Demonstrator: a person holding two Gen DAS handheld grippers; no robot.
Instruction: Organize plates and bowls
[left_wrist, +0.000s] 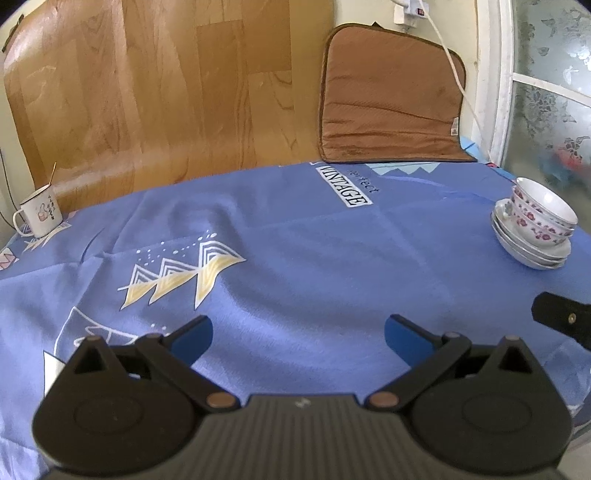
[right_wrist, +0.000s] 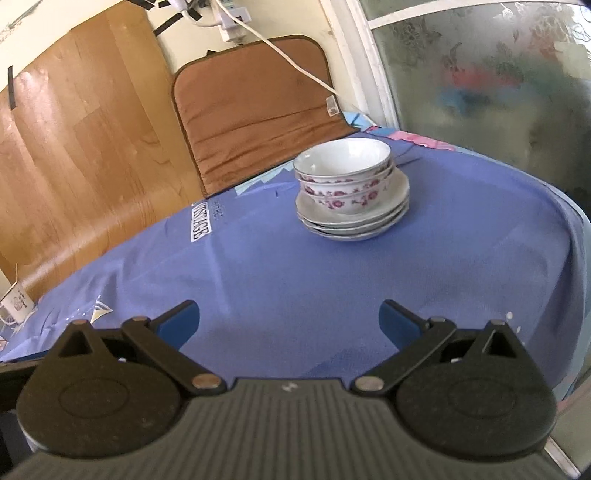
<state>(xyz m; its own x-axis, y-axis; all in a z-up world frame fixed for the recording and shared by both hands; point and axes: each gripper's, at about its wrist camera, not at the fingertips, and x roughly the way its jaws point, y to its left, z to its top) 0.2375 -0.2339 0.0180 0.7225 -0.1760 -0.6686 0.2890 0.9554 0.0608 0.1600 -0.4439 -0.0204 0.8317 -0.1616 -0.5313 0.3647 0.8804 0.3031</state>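
Both tongs (left_wrist: 298, 334) (right_wrist: 289, 320) spread wide, empty, bowls (right_wrist: 343, 173) nested upright, mouths up, on stacked plates (right_wrist: 354, 218)

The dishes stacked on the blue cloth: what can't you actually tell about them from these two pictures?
- Plates, right wrist view: the bowls on top cover their faces; the exact count is unclear.
- Lower bowls: nested, so their insides are hidden.
- Left wrist view: the stack is small, near the edge, its floral pattern blurred.
- Far side: unseen in both views.
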